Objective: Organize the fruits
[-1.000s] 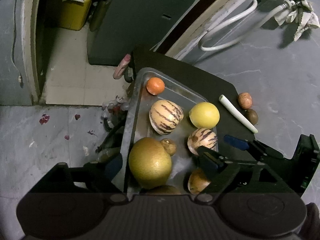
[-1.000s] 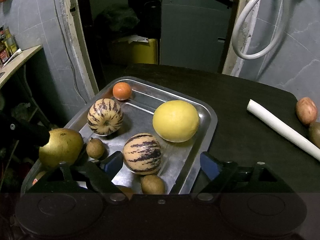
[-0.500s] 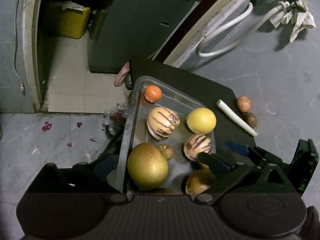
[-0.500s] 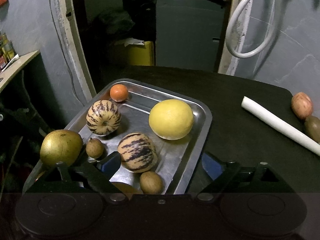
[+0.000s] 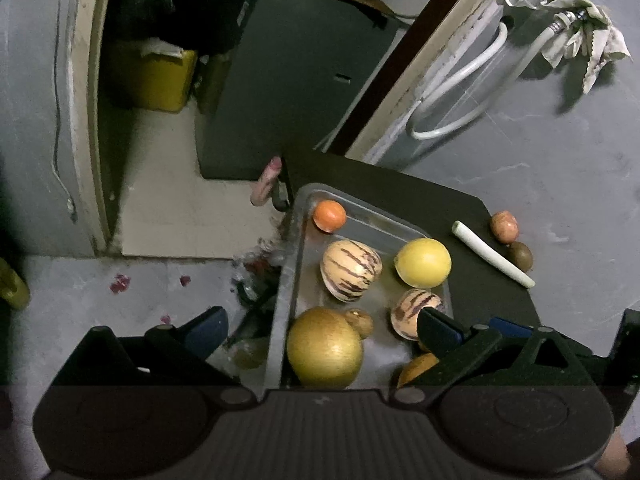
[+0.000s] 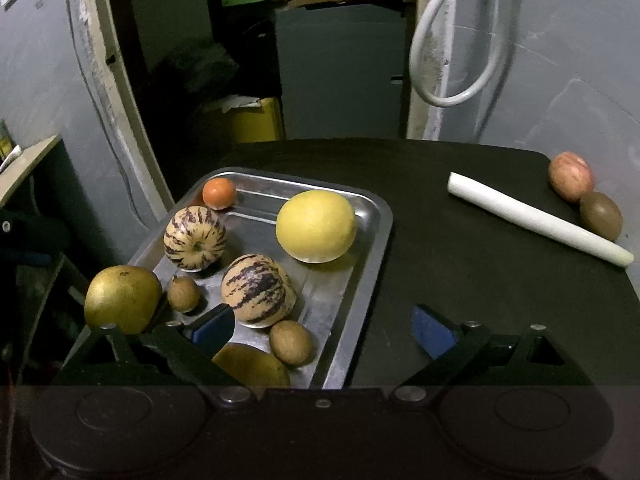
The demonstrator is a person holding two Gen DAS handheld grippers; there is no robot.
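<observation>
Left wrist view: the left gripper (image 5: pixel 320 330), jaws spread wide and empty, hangs over the golden pear (image 5: pixel 325 347) at the near end of the metal tray (image 5: pixel 286 280).

Right wrist view: the right gripper (image 6: pixel 322 326), jaws just widening with nothing clamped, straddles the tray's near rim (image 6: pixel 362 292); a striped melon (image 6: pixel 258 290) lies just beyond its left finger.

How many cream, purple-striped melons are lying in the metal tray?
2. One cream, purple-striped melon lies toward the metal tray's left wall; the other sits nearer the camera, mid-tray. Neither looks hidden.
</observation>
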